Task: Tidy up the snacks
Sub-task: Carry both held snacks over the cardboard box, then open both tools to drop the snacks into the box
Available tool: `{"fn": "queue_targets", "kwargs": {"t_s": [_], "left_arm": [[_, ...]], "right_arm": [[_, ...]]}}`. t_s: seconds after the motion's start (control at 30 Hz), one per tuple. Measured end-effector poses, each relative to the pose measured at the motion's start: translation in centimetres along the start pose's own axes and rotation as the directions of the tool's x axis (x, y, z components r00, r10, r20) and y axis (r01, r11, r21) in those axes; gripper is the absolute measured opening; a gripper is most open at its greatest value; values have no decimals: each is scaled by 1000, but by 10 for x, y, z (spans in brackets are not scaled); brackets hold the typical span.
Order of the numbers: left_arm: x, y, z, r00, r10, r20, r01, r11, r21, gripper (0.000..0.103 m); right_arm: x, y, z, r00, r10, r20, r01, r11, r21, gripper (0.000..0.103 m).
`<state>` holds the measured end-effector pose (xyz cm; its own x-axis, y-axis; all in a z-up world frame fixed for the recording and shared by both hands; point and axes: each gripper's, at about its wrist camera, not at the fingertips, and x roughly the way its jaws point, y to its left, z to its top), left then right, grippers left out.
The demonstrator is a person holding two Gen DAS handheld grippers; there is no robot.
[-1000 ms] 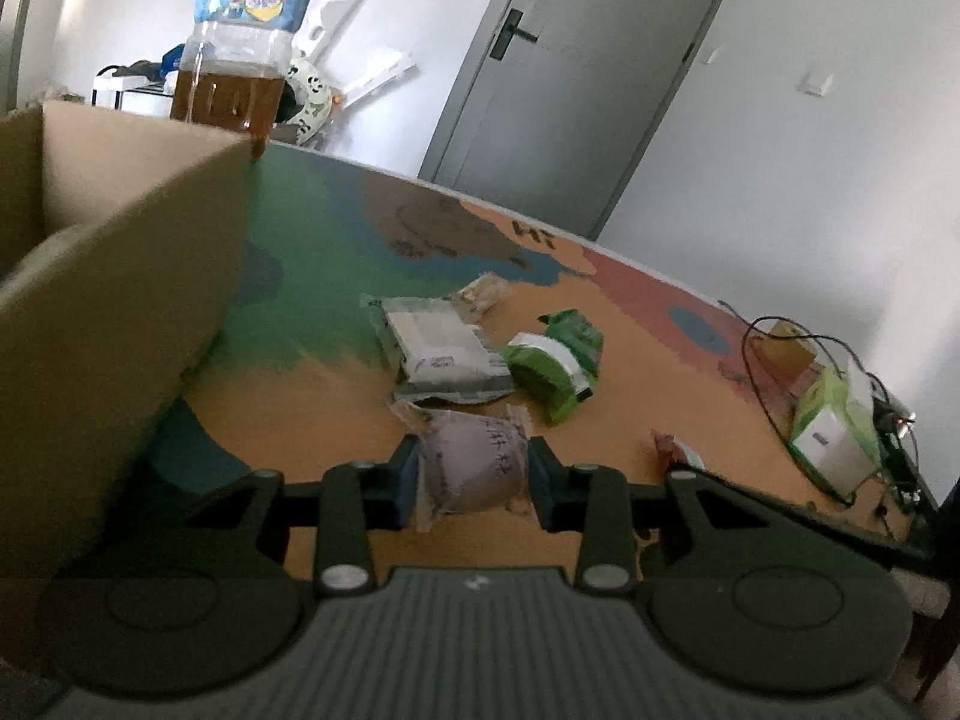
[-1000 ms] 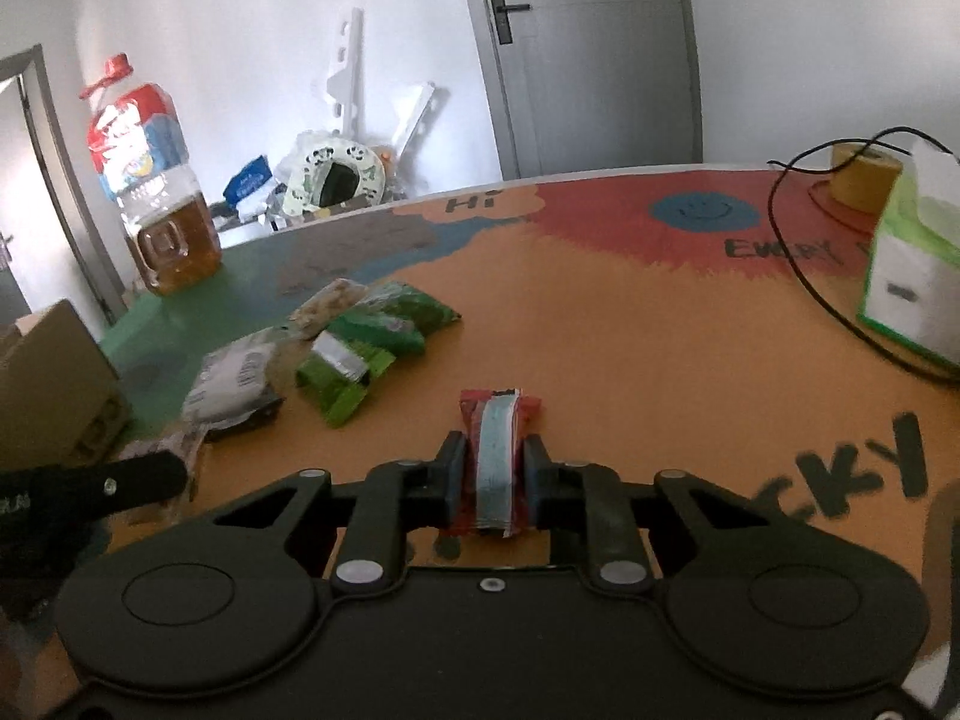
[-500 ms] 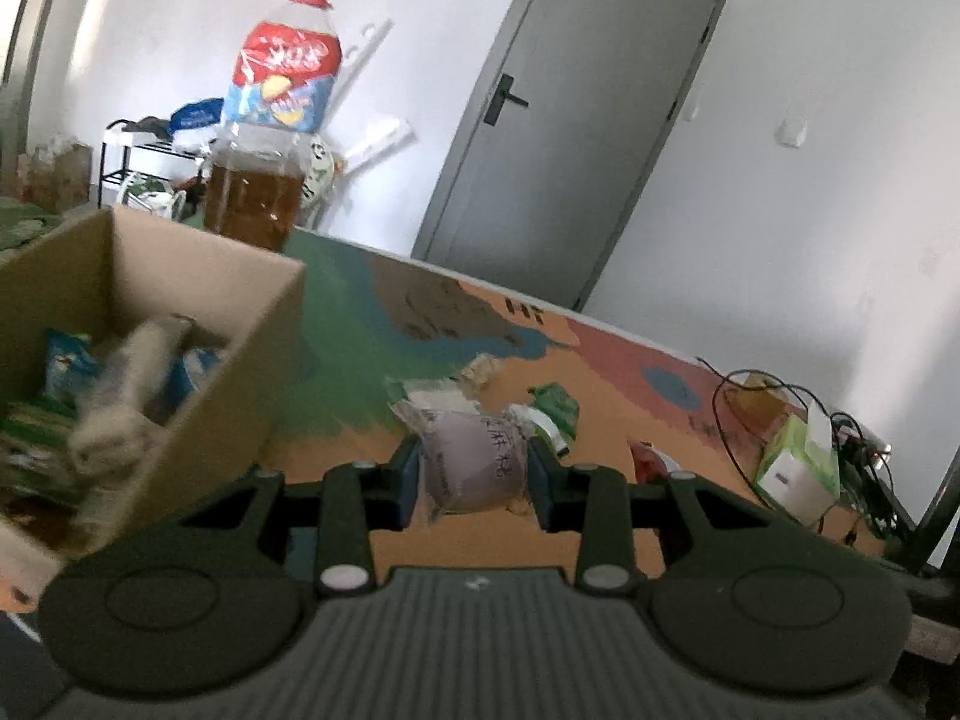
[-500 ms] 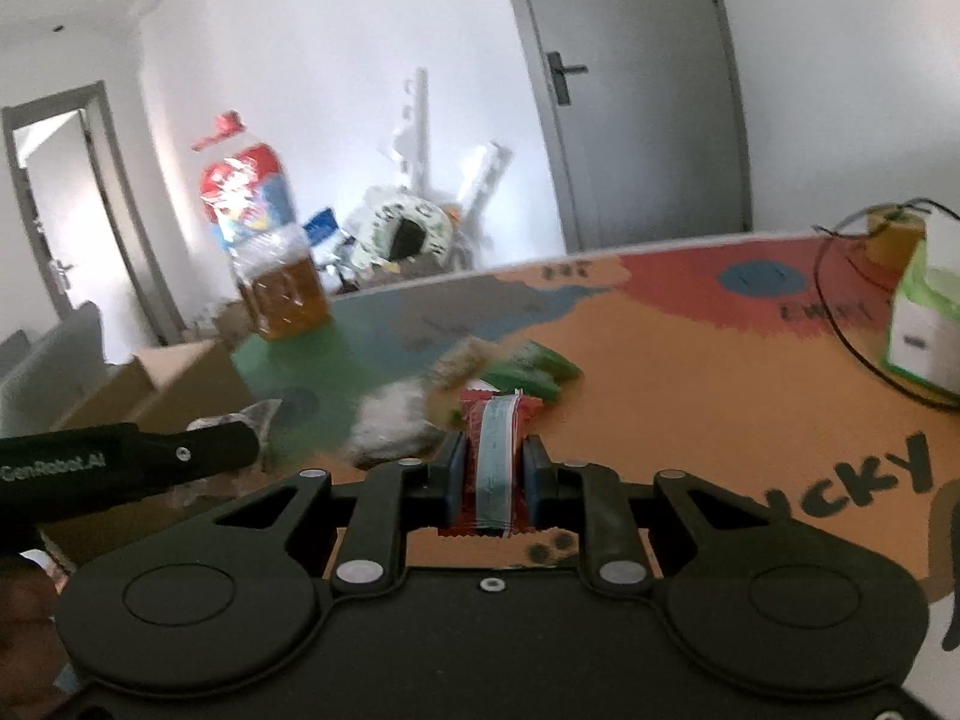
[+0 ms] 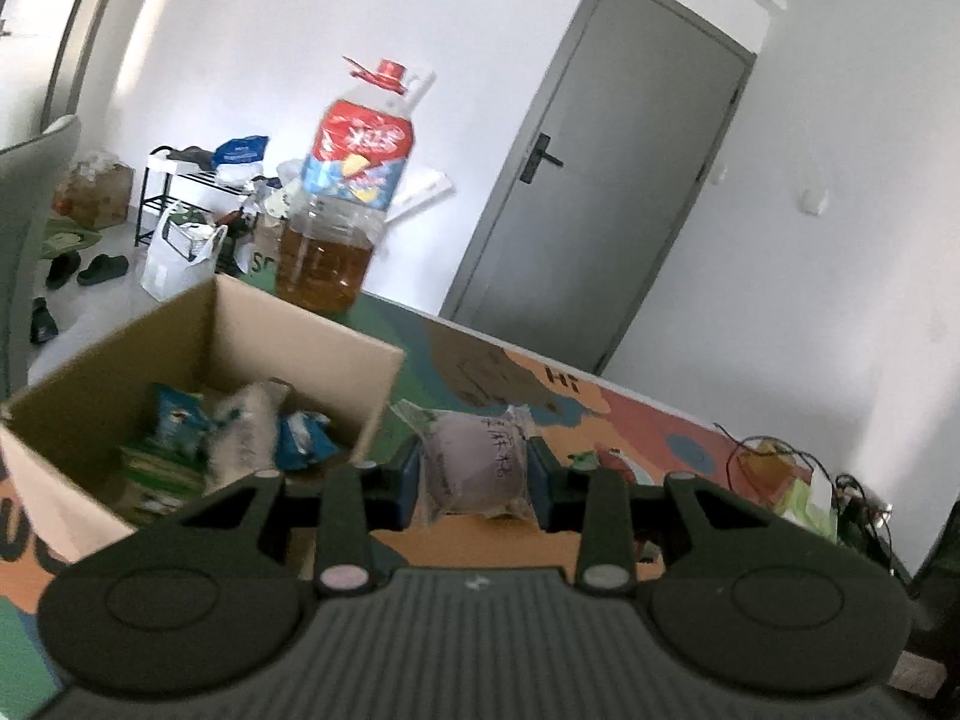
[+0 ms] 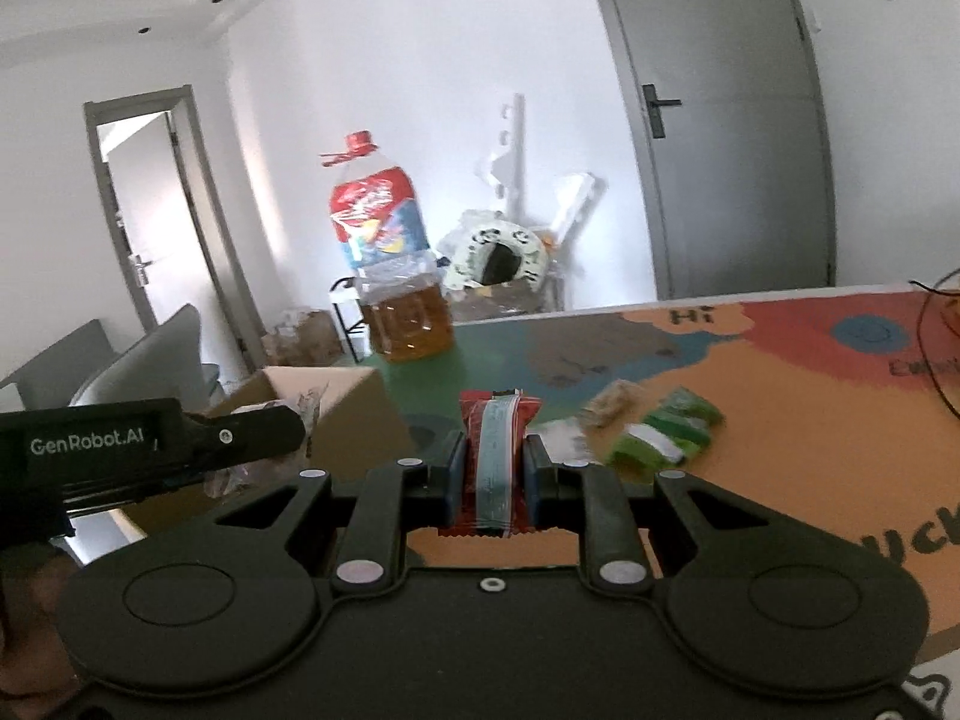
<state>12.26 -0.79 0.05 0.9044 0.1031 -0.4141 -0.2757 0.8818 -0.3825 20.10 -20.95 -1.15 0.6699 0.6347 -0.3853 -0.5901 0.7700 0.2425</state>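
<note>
In my left wrist view, the left hand-held gripper clamps one soft, round purple bun pack above the table, just beside one open cardboard box with several crinkled packets inside. In my right wrist view, the right hand-held gripper pinches one flat red snack bar; one glossy green packet lies on the table, and one plastic oil jug stands far behind.

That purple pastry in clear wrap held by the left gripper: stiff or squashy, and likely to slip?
The purple pastry probably gives a little: it looks rounded and bulges between the left gripper pads. Its loose, glossy wrapper, crinkled at the corner, might slide against the pads. It seems light, held clear of the cardboard box without sagging.
</note>
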Motion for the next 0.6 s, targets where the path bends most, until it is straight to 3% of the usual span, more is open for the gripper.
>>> {"fn": "queue_targets", "kwargs": {"t_s": [0.33,0.6], "left_arm": [[-19,48,20,997,67,43,-65,997,-50,35],[-12,90,33,992,120,40,-116,988,-101,35]], "right_arm": [[15,40,3,998,62,7,-62,998,1,21],[36,65,7,994,110,-5,-110,994,18,21]]}}
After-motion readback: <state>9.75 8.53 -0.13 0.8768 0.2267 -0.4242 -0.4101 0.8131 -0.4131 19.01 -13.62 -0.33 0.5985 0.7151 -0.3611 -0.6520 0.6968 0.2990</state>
